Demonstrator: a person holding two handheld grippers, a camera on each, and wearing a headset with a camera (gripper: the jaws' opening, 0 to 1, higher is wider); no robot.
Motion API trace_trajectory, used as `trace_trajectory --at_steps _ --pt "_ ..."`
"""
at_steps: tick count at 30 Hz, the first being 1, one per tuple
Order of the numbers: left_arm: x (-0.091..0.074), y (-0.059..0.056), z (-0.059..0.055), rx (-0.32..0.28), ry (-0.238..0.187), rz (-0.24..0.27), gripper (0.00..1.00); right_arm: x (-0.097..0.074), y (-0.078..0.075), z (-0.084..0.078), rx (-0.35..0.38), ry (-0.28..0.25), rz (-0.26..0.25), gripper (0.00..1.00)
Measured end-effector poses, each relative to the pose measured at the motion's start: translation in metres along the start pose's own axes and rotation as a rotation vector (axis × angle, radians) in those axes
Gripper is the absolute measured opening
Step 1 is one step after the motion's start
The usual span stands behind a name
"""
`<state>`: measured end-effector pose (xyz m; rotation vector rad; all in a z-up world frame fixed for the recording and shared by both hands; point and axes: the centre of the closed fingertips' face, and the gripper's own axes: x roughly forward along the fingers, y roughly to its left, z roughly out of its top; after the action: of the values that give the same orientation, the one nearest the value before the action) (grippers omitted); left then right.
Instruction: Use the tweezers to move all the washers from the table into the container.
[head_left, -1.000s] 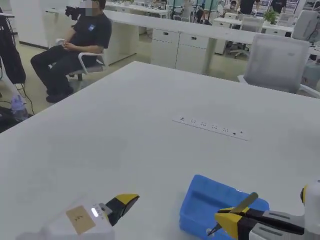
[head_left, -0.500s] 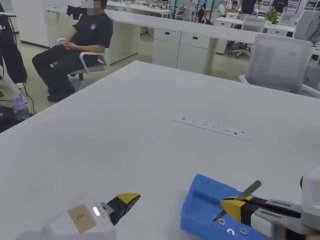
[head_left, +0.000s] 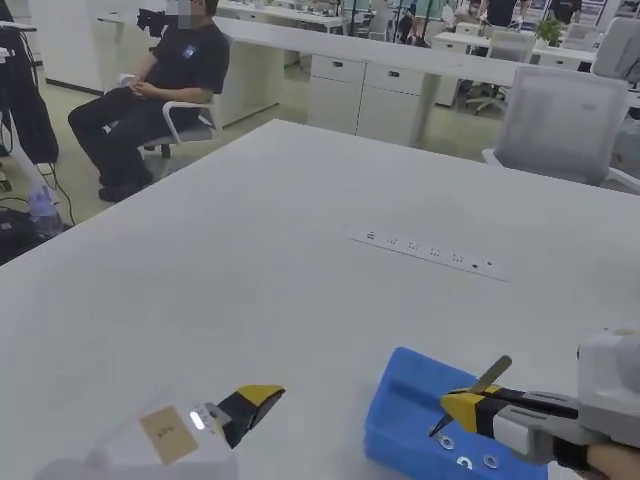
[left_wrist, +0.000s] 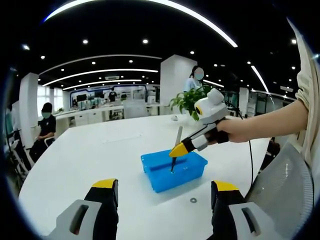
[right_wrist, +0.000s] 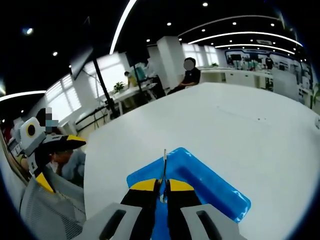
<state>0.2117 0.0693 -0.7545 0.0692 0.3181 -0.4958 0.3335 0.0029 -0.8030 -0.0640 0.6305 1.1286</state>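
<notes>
White table (head_left: 250, 250): right gripper (head_left: 462, 408) clamped on tweezers (head_left: 490, 378), tips down inside container (head_left: 400, 400); tip gap, load unclear; left gripper (head_left: 258, 399) spread, empty. Stray washer (left_wrist: 193, 200) lower centre of left gripper view, just outside container.

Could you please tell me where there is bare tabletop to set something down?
The table is bare all around the socket strip, out to its far corner and left edge. It is crowded near you: the blue container, the right gripper with tweezers, the left gripper.
</notes>
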Motion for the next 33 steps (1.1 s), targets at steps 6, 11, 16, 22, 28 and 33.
trace_trajectory --at_steps 6,11,16,22,28,33 --pt "0.000 0.000 0.000 -0.002 -0.001 0.000 0.76 0.009 -0.006 -0.006 -0.016 0.038 -0.001 0.03" --pt "0.000 0.000 0.000 -0.001 0.000 0.000 0.76 0.015 -0.009 -0.007 -0.036 0.060 0.001 0.03" --pt "0.000 0.000 -0.001 -0.001 0.001 -0.001 0.76 0.022 -0.013 -0.009 -0.045 0.082 0.002 0.03" --pt "0.001 0.001 -0.001 -0.003 0.001 -0.001 0.76 0.025 -0.014 -0.012 -0.063 0.101 0.001 0.03" --pt "0.001 0.000 -0.001 -0.001 0.004 -0.004 0.76 0.026 -0.016 -0.013 -0.067 0.111 -0.004 0.03" --pt "0.001 0.000 0.000 -0.005 -0.002 -0.006 0.76 0.028 -0.017 -0.013 -0.065 0.112 0.002 0.03"
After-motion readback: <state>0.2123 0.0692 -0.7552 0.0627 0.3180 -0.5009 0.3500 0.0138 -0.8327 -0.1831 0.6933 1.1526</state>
